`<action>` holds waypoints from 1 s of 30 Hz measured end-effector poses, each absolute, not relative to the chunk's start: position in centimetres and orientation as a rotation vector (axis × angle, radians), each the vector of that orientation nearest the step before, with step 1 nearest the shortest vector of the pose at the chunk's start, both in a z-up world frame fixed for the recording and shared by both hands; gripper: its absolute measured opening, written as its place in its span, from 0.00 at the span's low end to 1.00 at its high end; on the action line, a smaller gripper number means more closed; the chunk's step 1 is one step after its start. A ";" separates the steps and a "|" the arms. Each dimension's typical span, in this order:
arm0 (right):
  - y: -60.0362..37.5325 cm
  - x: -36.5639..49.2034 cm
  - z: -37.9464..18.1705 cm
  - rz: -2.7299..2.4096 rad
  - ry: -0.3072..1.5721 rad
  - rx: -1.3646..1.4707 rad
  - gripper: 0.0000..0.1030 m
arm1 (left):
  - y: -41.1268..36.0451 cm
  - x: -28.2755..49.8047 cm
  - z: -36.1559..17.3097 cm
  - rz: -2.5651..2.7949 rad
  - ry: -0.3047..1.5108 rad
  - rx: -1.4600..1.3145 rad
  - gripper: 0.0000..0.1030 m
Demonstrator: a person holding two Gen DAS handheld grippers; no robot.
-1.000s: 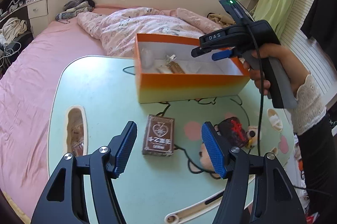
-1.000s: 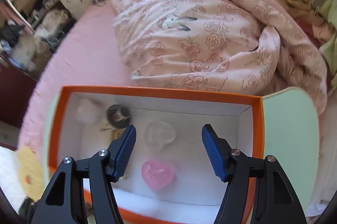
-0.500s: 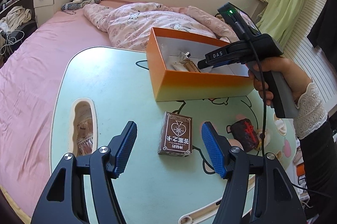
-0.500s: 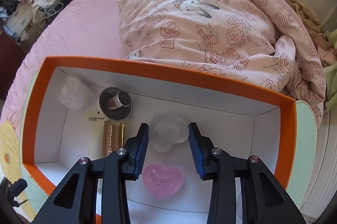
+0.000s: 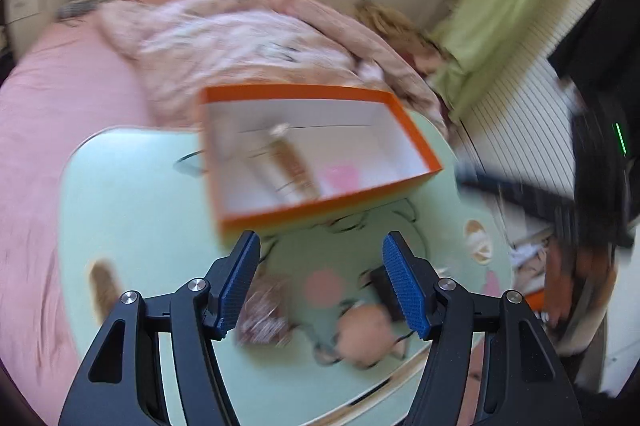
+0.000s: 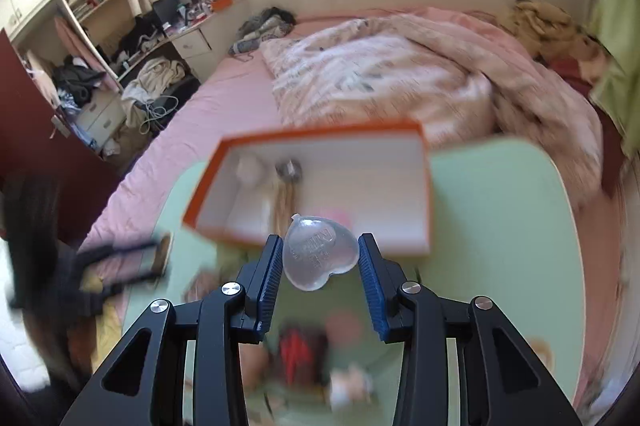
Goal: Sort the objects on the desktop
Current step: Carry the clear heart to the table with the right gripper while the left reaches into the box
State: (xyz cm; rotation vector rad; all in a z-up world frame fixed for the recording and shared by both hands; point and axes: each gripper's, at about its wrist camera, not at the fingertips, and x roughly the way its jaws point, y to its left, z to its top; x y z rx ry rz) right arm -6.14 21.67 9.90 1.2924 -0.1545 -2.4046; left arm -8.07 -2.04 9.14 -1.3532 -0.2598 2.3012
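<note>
My right gripper is pinching a clear heart-shaped dish between its blue pads, one pad pressed on each side, and the dish hangs above the green table, in front of the orange box. That box stands open on the far part of the table, next to the pink bed. Inside it I make out a round metal thing, a whitish lump and a gold-brown stick; the blur hides more detail. A pink patch shows in the box from the left wrist view.

My left gripper is spread wide with nothing between its pads, hovering over the near part of the table. Under it I see a smeared brown pack near the left pad and a dark object partly behind the right pad. Everything is streaked, so I cannot read any labels.
</note>
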 end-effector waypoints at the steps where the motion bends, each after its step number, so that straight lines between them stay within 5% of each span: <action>1: 22.4 -4.9 9.3 -2.416 -0.165 1.307 0.36 | -0.7 -9.5 9.3 2.272 -0.226 -1.380 0.63; 14: 26.3 0.9 2.3 -2.516 -0.183 1.430 0.36 | 9.7 -18.6 3.1 2.148 0.002 -1.812 0.63; 27: 25.1 1.6 0.9 -2.459 -0.144 1.392 0.36 | 8.4 -19.2 0.9 2.046 -0.199 -1.898 0.64; 30: 25.0 1.5 1.0 -2.455 -0.147 1.388 0.36 | 7.7 -19.6 1.0 2.137 -0.127 -1.904 0.64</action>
